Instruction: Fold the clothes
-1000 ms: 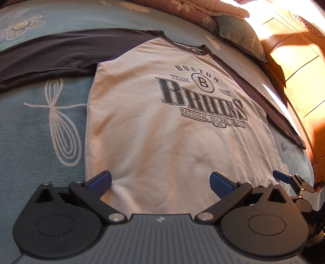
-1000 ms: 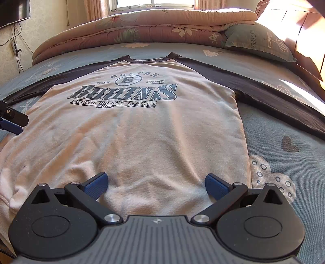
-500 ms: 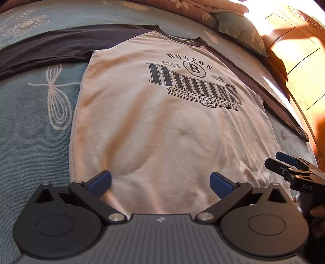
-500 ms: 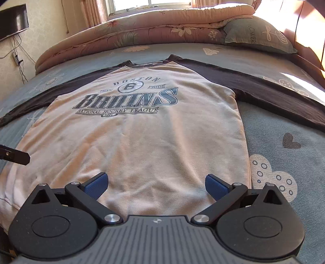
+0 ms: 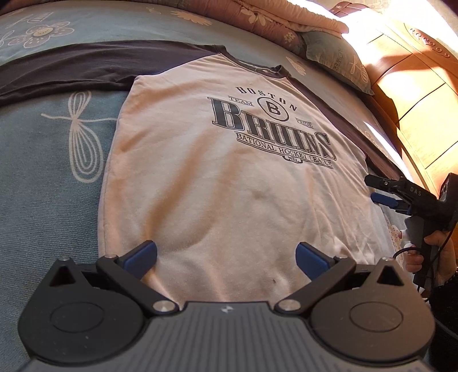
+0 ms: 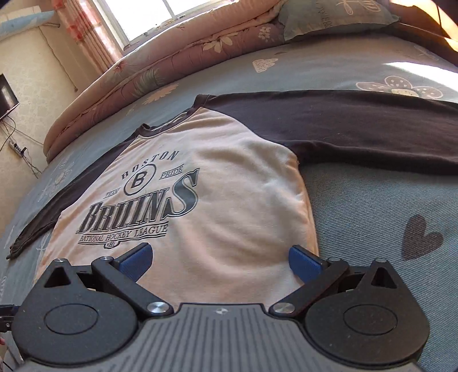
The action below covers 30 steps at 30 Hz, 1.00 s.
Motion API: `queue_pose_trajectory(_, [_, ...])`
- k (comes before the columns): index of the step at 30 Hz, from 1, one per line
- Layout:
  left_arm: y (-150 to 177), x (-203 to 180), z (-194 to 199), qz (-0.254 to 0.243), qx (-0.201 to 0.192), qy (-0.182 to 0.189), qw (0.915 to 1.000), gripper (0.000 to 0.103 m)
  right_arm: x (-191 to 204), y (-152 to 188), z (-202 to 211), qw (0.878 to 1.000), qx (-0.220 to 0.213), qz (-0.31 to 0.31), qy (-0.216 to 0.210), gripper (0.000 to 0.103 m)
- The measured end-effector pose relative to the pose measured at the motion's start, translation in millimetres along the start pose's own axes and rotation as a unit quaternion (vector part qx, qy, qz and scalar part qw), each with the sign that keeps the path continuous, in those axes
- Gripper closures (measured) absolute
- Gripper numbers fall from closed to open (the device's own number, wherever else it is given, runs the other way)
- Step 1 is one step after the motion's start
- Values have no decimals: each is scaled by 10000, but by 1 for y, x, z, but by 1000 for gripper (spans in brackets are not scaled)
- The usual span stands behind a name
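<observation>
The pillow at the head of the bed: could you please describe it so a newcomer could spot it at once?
Start at the bed, where a shirt lies flat, and look beyond its collar to the rolled pink floral quilt. The pillow sits at the quilt's end beside the wooden headboard; it alone is grey-blue with a pale dragonfly.

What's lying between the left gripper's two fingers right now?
Only the shirt: its pale lower front fills the gap between the left gripper's open fingers, nothing gripped. Shown in the left wrist view.
</observation>
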<state>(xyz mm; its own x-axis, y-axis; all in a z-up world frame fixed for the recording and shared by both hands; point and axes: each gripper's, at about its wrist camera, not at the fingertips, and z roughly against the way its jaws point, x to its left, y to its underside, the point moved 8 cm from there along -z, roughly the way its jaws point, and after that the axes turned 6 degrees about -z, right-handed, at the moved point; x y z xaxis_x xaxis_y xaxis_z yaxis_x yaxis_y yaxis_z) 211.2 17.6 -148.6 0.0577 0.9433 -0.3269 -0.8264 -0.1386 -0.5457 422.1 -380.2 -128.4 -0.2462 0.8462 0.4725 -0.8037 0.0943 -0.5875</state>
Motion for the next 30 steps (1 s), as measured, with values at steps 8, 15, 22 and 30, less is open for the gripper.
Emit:
queue_pose_trajectory(8, [8, -18, 6, -249, 241, -106, 9993, 1, 32, 31, 39, 9997, 158, 25, -186, 0])
queue_pose_trajectory(15, [37, -25, 14, -488, 312, -38, 9983, 1, 39, 94, 64, 9990, 352, 101, -243, 0])
queue_pose_trajectory(22, [45, -19, 23, -704, 224, 40, 9973, 1, 24, 90, 68, 9976, 220, -451, -485, 0])
queue_pose_trajectory(30, [38, -51, 34, -1010, 153, 324, 9942, 1, 26, 91, 67, 9984, 142, -342, -418, 0])
